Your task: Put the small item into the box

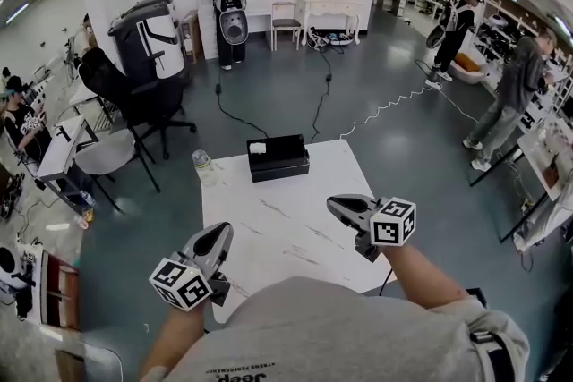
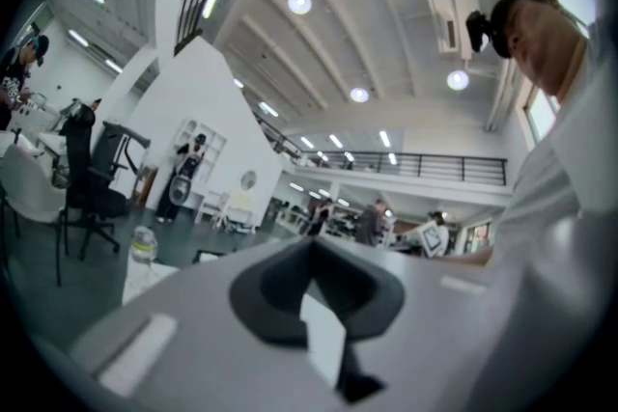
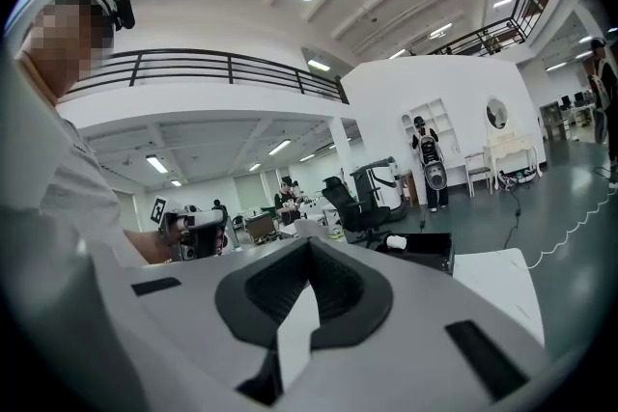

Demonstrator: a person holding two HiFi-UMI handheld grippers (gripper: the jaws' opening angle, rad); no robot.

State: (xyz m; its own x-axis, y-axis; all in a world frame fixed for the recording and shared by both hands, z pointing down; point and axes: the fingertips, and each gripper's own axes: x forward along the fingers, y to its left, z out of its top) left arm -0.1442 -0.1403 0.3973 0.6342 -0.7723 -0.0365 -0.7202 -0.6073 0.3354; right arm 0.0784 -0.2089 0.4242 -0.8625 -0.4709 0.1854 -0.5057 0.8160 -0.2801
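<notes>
Black box (image 1: 278,157) sits at the far edge of the white table (image 1: 286,228), its long side running left to right. A small white item (image 1: 258,148) appears to lie inside its left end already. The left gripper (image 1: 218,234) and right gripper (image 1: 335,204) hover near the close edge, about equally far from the item, both clenched on nothing. A plastic bottle (image 1: 204,165) stands just left of the box, and only bare tabletop lies between.

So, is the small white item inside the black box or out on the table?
Inside, it seems: the white item lies within the rim of the black box, at its left end, off the table.
</notes>
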